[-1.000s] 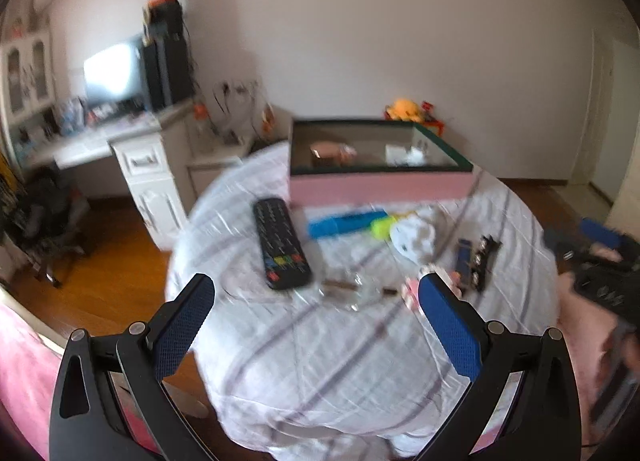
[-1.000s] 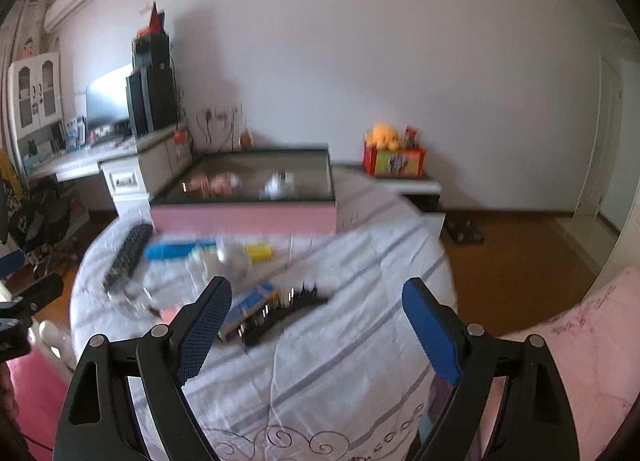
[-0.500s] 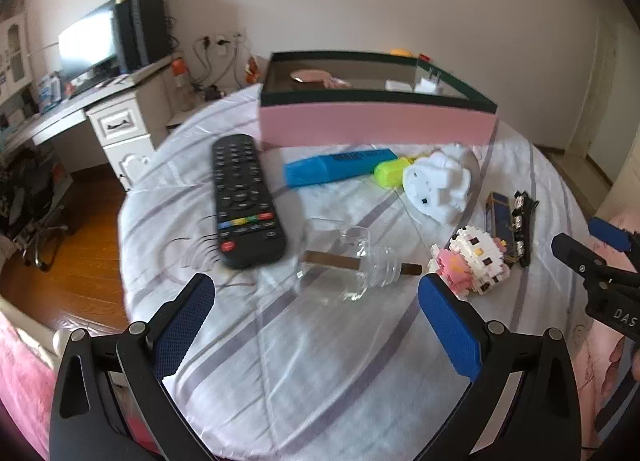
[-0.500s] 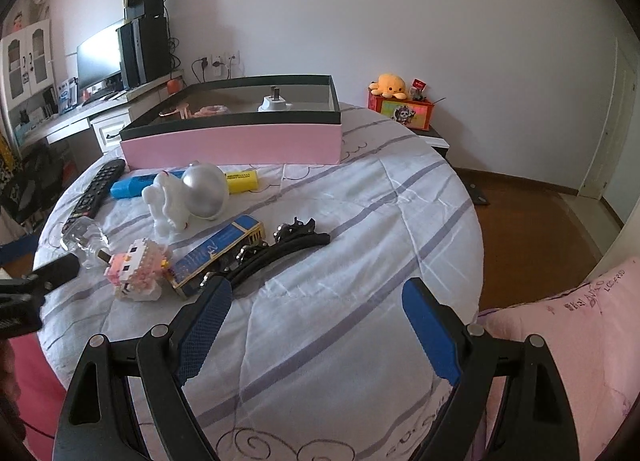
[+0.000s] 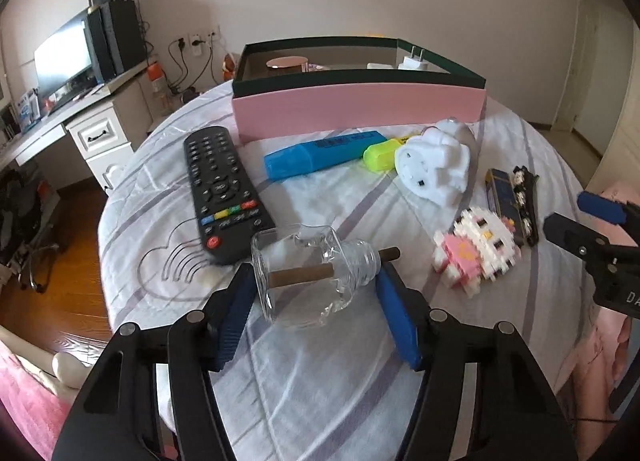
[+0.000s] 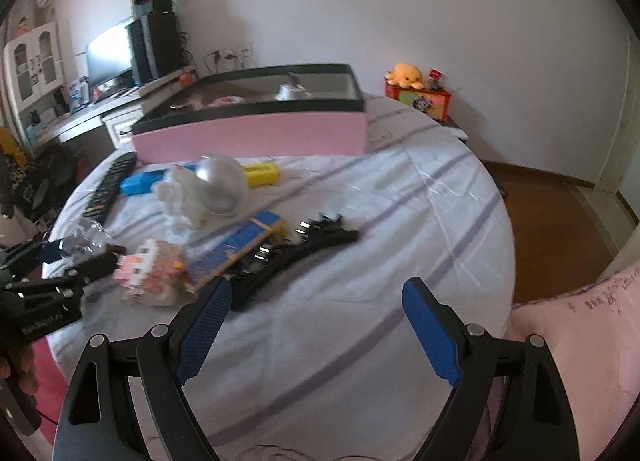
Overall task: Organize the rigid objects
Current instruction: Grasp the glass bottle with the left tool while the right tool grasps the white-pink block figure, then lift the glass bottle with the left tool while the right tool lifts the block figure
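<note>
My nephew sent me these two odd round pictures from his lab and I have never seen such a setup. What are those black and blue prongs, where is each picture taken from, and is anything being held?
No robot here: a person holds a two-finger gripper in each hand, with a wide-angle camera on each looking along its fingers. One picture is from the left gripper, the other from the right gripper.

On the striped tablecloth lie a remote control, a blue marker, a white toy, a brick figure, a black hair clip and a pink box.

The left jaws are closing around a glass bottle lying on its side; whether the pads press on it yet is unclear. The right gripper is open and holds nothing.
</note>
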